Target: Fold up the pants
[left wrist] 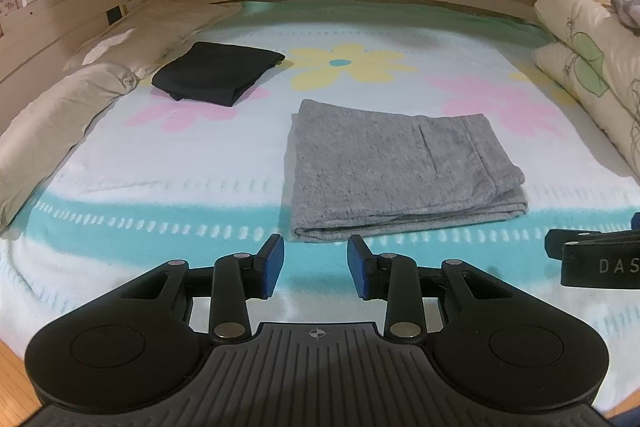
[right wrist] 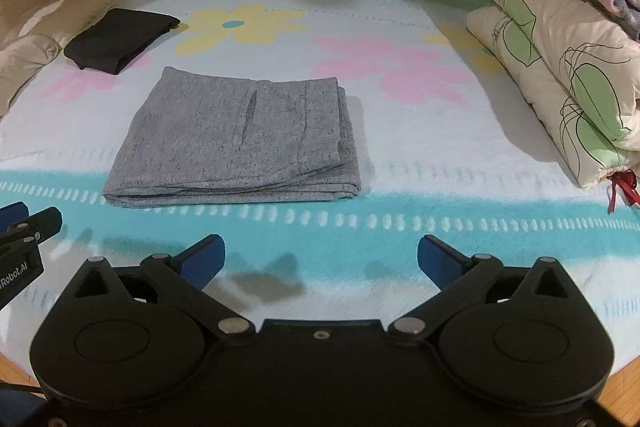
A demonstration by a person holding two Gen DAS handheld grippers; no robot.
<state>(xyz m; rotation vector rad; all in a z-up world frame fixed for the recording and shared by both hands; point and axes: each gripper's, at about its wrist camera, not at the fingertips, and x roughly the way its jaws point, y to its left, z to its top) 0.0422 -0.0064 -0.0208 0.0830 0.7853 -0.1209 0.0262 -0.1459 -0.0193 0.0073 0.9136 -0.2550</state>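
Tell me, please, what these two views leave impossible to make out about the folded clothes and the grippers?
- Grey pants: inner layers hidden by the top fold, both views.
- Black garment: too small and dark to identify.
- Right gripper: cut off by the left-wrist frame edge.
- Left gripper: cut off in the right-wrist view.

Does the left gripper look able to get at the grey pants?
Probably yes: the left gripper is open, and the grey pants lie just ahead with nothing between.

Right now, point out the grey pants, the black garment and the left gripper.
grey pants (right wrist: 236, 139), right wrist view, middle of the top layer.
black garment (left wrist: 216, 71), left wrist view, centre of its top.
left gripper (left wrist: 316, 267), left wrist view, between its fingertips.
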